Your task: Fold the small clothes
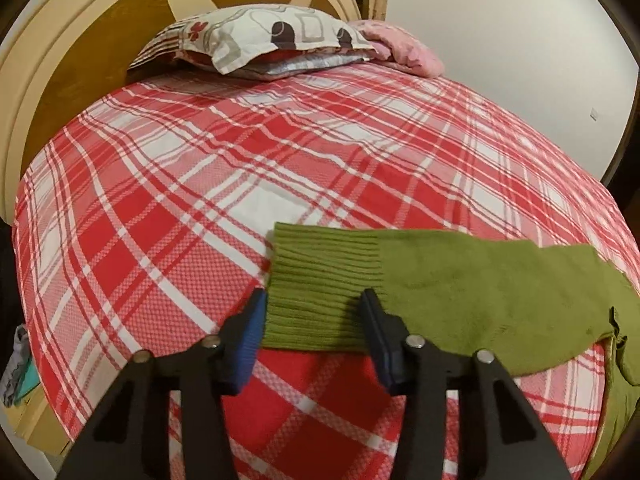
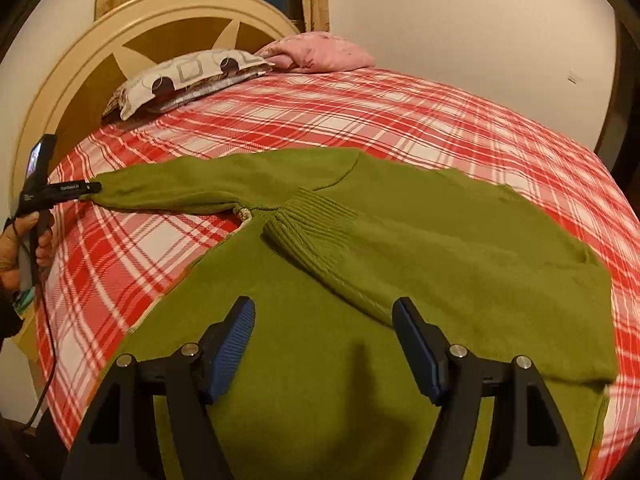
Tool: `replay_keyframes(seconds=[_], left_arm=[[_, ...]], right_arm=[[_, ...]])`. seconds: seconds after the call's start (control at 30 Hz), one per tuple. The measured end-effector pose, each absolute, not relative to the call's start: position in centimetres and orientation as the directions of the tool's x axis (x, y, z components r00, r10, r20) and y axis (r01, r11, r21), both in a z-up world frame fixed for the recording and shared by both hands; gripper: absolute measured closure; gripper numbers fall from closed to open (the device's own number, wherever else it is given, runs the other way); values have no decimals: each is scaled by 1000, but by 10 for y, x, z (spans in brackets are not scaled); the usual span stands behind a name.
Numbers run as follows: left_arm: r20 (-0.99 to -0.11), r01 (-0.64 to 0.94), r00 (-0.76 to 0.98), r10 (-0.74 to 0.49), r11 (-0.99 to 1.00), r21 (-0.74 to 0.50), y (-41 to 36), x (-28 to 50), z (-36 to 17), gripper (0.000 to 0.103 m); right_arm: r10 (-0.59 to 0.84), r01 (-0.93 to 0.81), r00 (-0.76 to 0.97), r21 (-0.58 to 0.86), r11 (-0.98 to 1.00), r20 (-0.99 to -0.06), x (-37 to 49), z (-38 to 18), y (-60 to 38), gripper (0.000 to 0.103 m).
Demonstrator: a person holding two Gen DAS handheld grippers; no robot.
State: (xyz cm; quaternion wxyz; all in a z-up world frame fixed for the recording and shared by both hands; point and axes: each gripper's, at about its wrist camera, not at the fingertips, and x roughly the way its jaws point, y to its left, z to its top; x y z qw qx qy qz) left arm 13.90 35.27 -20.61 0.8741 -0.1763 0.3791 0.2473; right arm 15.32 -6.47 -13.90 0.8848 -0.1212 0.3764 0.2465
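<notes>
A green sweater [image 2: 400, 240] lies spread flat on a bed covered by a red and white checked bedspread [image 1: 200, 184].

In the left wrist view, the left gripper [image 1: 316, 308] points down at the ribbed cuff [image 1: 316, 276] of one sleeve. The cuff lies between its two blue pads [image 1: 248, 332], one at each edge of the ribbing. The jaws stand partly apart, and it is not clear whether the pads press on the cuff or merely flank it. The rest of that sleeve runs off to the right of this gripper towards the sweater's body.

In the right wrist view, the right gripper [image 2: 324, 344] hovers over the sweater's body with its jaws wide apart and nothing between them. The ribbed collar [image 2: 312, 220] lies just ahead of it. Far to its left, the other gripper shows at the sleeve's end, held by a person's hand [image 2: 16, 248].

Beyond both grippers, at the head of the bed, a patterned pillow [image 1: 260, 40] and a pink pillow [image 1: 400, 46] rest against a cream and brown headboard [image 1: 80, 60].
</notes>
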Motion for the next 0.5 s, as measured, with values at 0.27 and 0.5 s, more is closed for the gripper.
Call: replay_keyframes(seconds=[0.27, 0.5], left_arm=[[-718, -549, 631, 293, 823, -147, 353, 137, -185, 100], [-624, -457, 734, 268, 875, -161, 324, 140, -135, 100]], right_arm=[[354, -508, 607, -6, 861, -711, 129, -135, -80, 31], [337, -472, 624, 4, 882, -705, 121, -134, -103, 31]])
